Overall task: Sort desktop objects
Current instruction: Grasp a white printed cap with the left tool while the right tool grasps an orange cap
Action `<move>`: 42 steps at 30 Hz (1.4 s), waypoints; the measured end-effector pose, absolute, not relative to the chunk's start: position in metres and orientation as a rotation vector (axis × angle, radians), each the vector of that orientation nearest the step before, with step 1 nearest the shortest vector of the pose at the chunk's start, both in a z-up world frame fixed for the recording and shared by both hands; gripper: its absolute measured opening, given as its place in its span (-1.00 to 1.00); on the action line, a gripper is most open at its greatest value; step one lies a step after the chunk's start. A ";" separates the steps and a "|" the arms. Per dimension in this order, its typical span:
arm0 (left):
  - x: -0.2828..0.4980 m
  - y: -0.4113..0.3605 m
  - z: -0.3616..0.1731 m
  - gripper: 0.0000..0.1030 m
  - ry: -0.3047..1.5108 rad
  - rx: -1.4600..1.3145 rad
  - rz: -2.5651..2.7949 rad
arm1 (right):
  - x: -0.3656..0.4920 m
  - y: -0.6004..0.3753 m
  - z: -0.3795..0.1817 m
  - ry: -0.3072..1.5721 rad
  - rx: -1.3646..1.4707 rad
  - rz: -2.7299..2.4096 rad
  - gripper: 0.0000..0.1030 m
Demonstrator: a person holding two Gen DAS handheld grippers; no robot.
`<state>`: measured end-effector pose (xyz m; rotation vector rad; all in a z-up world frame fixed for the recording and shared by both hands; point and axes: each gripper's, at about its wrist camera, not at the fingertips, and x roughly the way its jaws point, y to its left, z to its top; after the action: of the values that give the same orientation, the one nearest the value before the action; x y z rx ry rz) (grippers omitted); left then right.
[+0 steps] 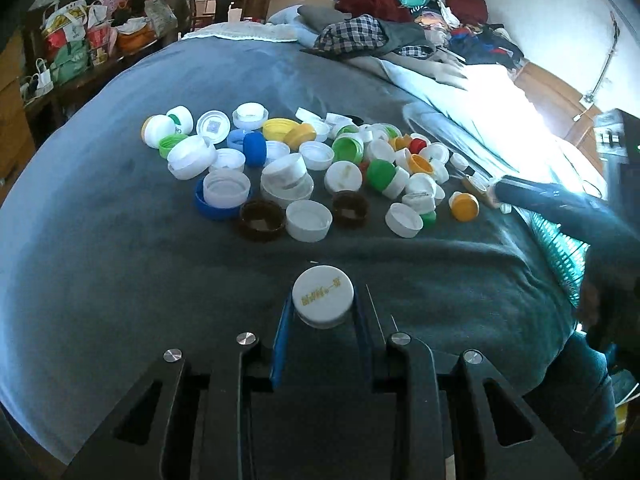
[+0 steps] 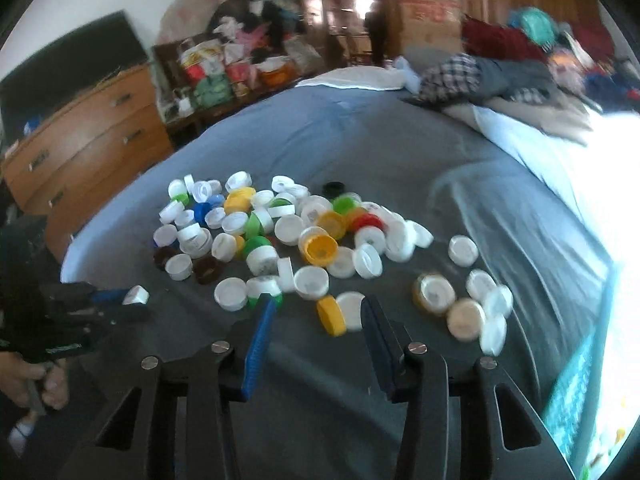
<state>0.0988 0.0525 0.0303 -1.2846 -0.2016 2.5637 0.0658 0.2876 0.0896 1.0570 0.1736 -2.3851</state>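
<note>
**2 grippers, 1 cap held, 1 cap lined up**

The grey blanket (image 1: pixel 120 280) covered the bed and carried everything. On it lay the pile of bottle caps (image 1: pixel 304 168), mostly white with green, yellow, blue, red and brown ones mixed in, all crowded and touching.

The left gripper (image 1: pixel 323 312) was clamped on a white cap with gold lettering (image 1: pixel 323 295), held just in front of the pile and clear of it. The grip looked square across the cap's rim, so carrying it to its group seemed safe without squeezing harder.

The right gripper (image 2: pixel 318 314) stood part open, its jaws either side of a yellow cap on edge (image 2: pixel 331 315) and a white cap (image 2: pixel 352 312) touching it; neither pad pressed on them yet. The view was blurred, so exact contact was hard to judge.

To do this step well, the right jaws likely needed to centre on 1 cap only, since closing across both could pinch the pair or flip the yellow one away.
</note>
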 end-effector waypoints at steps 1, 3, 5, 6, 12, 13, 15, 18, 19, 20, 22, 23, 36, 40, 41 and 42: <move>0.099 0.054 0.031 -0.52 -0.199 -1.283 2.561 | 0.062 0.283 0.083 0.180 1.074 -2.364 -0.05; 0.098 0.055 0.032 -0.52 -0.204 -1.274 2.553 | 0.066 0.265 0.073 0.200 1.109 -2.220 -0.02; 0.098 0.055 0.034 -0.52 -0.217 -1.265 2.553 | 0.082 0.251 0.072 0.234 1.111 -2.091 -0.05; 0.099 0.055 0.034 -0.52 -0.224 -1.260 2.556 | 0.091 0.252 0.077 0.214 1.094 -2.081 -0.06; 0.100 0.054 0.030 -0.52 -0.240 -1.272 2.541 | 0.088 0.291 0.086 0.132 1.071 -2.330 0.15; 0.100 0.054 0.030 -0.52 -0.240 -1.271 2.541 | 0.082 0.291 0.083 0.147 1.078 -2.344 0.15; 0.099 0.054 0.033 -0.52 -0.247 -1.266 2.540 | 0.075 0.285 0.082 0.200 1.061 -2.360 0.15; 0.099 0.054 0.034 -0.52 -0.247 -1.259 2.540 | 0.066 0.272 0.070 0.244 1.084 -2.305 0.15; 0.098 0.053 0.034 -0.52 -0.248 -1.259 2.542 | 0.066 0.265 0.060 0.260 1.138 -2.240 0.15; 0.098 0.053 0.034 -0.52 -0.250 -1.257 2.544 | 0.070 0.261 0.058 0.271 1.147 -2.202 0.15; 0.100 0.052 0.036 -0.52 -0.261 -1.250 2.547 | 0.091 0.255 0.067 0.290 1.084 -2.151 0.12; 0.100 0.051 0.036 -0.52 -0.266 -1.247 2.548 | 0.101 0.256 0.073 0.292 1.058 -2.148 0.12; 0.090 0.041 0.047 -0.52 -0.278 -1.219 2.573 | 0.045 0.264 0.056 0.187 1.264 -2.242 -0.26; 0.087 0.040 0.045 -0.52 -0.272 -1.229 2.570 | 0.042 0.262 0.048 0.239 1.249 -2.299 -0.25; 0.085 0.039 0.045 -0.52 -0.270 -1.236 2.569 | 0.039 0.259 0.045 0.244 1.245 -2.295 -0.25; 0.085 0.039 0.045 -0.52 -0.271 -1.238 2.571 | 0.037 0.256 0.042 0.259 1.251 -2.291 -0.25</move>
<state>0.0848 0.0391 0.0452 -1.2382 -0.2709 2.5708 0.0374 0.2558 0.0419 1.2509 0.2587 -2.2909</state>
